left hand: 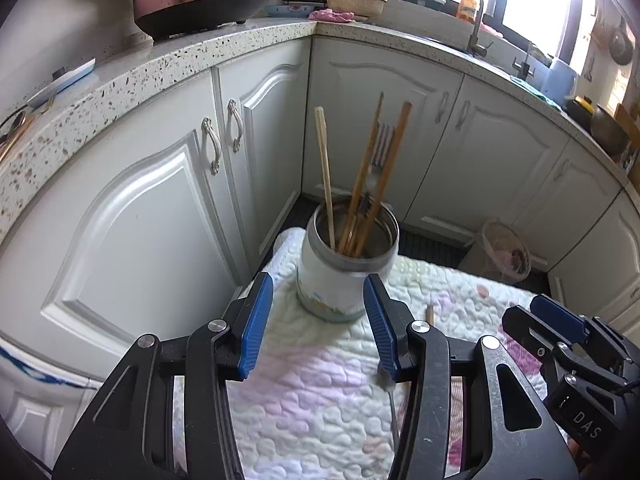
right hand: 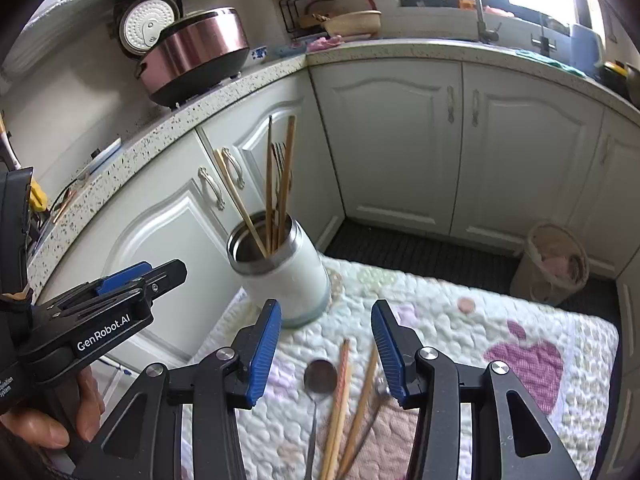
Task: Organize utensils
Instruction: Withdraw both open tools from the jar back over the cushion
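A white utensil jar with a steel rim [left hand: 340, 276] [right hand: 280, 276] stands on a quilted mat [left hand: 320, 380] [right hand: 460, 320]. It holds several wooden chopsticks [left hand: 376, 172] [right hand: 282, 176] and a metal fork [left hand: 380, 148]. My left gripper [left hand: 318, 328] is open and empty, its fingers just short of the jar on either side. My right gripper [right hand: 326, 344] is open and empty above loose utensils on the mat: a metal spoon [right hand: 320, 376], wooden chopsticks [right hand: 340, 396] and a second spoon [right hand: 382, 386]. The right gripper also shows in the left wrist view [left hand: 560, 320].
White cabinet doors [left hand: 160, 216] stand close behind and left of the mat. A speckled counter [left hand: 120, 76] carries a pink cooker [right hand: 196, 52]. A small bin [right hand: 556, 264] sits on the dark floor at right. A sink tap [right hand: 476, 0] is at the back.
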{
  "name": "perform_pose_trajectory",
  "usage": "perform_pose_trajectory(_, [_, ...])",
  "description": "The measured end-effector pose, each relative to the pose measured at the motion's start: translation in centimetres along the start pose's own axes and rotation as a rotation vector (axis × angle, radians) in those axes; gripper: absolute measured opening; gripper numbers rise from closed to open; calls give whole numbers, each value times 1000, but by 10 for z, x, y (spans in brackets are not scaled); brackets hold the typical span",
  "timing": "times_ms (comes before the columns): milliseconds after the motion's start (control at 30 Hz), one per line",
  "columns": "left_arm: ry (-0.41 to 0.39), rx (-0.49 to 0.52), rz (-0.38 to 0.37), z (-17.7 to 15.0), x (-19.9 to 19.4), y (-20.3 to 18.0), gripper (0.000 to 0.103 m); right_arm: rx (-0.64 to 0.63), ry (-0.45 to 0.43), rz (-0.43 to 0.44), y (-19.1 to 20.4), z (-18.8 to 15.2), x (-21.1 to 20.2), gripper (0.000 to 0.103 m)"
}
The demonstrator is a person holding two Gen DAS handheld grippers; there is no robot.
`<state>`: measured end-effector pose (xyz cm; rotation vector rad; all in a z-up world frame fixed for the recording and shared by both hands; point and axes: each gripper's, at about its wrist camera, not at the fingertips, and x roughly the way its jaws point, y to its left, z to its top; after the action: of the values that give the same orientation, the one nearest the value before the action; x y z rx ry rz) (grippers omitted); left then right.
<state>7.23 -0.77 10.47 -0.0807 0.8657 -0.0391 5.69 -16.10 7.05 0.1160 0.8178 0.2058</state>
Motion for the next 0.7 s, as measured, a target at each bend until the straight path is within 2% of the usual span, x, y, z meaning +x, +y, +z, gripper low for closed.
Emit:
perform_pose_trajectory(367, [21,28,-7,-36,-12,-23,47,0,15,-14,-5,-33,-23,46])
perform_pose_trajectory(433, [18,33,-7,-43,-16,-28,47,10,13,-15,-8,-38,-28,48])
perform_pose_trajectory(500, [23,39,-13,-48,-18,-33,47,17,7,-20,-11,-43,-34,54])
perform_pose_trajectory(700, [41,54,-25,-64,-23,-45,47,17,10,-33,-16,-57,-48,55])
